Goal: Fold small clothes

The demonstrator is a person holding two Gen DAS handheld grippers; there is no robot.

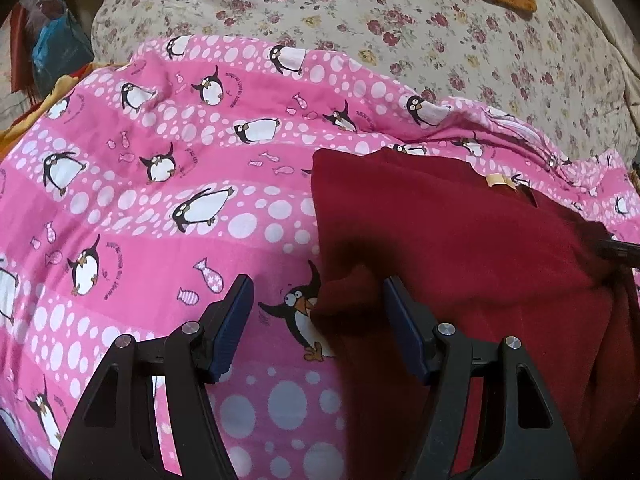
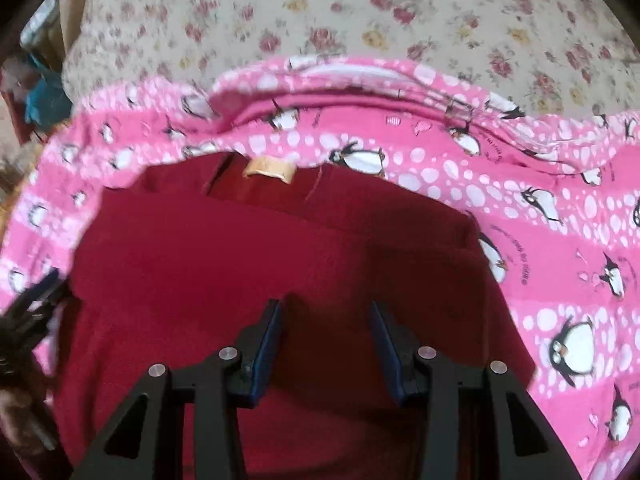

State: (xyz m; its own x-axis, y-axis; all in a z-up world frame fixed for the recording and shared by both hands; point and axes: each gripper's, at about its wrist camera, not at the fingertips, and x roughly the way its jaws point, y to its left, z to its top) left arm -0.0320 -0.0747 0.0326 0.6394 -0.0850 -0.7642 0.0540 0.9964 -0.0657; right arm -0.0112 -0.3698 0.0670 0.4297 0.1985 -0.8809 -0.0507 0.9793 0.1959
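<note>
On the pink penguin sheet (image 1: 160, 208) — dark red garment (image 2: 280, 248) — both hand-held grippers spread, empty.

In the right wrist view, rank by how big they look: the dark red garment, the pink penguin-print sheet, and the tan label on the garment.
1. Pink penguin-print sheet and dark red garment: too close to rank; the garment lies nearer and covers part of the sheet.
2. Tan label: clearly smallest.

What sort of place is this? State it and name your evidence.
Probably a bedroom: the dark red fleece garment lies on a pink penguin-print cotton sheet, spread over a cream rose-patterned quilt on what looks like a bed.
</note>
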